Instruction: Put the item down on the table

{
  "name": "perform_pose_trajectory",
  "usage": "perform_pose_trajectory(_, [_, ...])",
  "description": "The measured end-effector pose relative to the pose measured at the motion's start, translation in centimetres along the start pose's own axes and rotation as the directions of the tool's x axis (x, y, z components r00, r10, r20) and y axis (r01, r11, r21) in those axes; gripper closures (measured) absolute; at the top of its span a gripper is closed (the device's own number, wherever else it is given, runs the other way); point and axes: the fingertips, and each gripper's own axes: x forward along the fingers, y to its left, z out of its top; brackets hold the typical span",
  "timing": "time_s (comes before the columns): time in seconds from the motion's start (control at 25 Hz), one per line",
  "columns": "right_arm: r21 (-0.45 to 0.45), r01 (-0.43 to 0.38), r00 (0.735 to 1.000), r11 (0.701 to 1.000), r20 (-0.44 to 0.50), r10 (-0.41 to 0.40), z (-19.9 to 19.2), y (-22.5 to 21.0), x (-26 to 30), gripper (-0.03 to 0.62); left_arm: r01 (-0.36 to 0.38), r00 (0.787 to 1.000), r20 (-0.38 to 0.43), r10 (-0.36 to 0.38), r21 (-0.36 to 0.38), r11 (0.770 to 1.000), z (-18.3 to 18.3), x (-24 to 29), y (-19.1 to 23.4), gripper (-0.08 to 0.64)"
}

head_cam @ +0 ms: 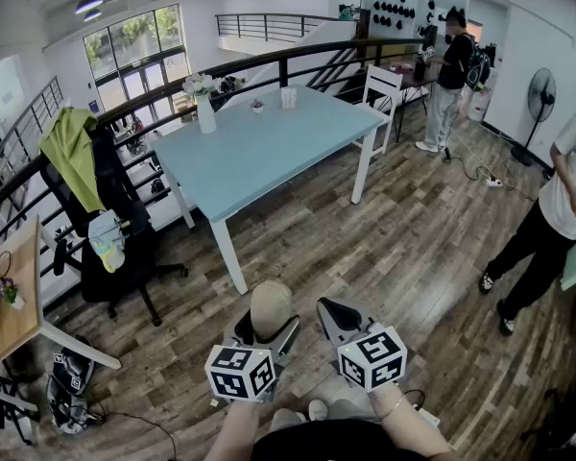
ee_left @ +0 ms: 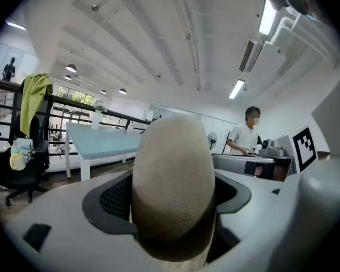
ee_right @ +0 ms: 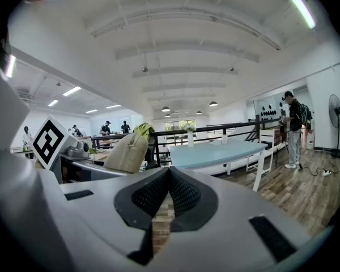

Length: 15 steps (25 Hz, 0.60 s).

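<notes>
- Head view: showed the left tool at the lower centre, pinching a beige egg-shaped item that stood up between its jaws, above the wooden floor.
- Showed the right tool just to the right of it, jaws pressed together with nothing in them.
- Placed the light blue worktop in the upper middle, well apart from the item, with a white vase and a cup near its upper edge.
- Left gripper view: filled the centre with the item, black pads at its sides, jaws set wide around it.
- Put the worktop at the middle left, beyond the item, and a person at the right.
- Right gripper view: showed the black pads closed tip to tip at the centre, empty.
- Caught the item at the middle left, off the worktop at the centre right.
</notes>
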Motion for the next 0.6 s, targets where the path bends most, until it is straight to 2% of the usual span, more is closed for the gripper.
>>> perform_pose_trajectory(0.6, [0.012, 0.000, 1.000, 1.000, -0.004, 0.000, -0.4, 1.2, 0.0, 0.598, 0.003, 1.000, -0.022, -0.004, -0.009, 1.000, -0.7, -0.9, 0.4, 0.164])
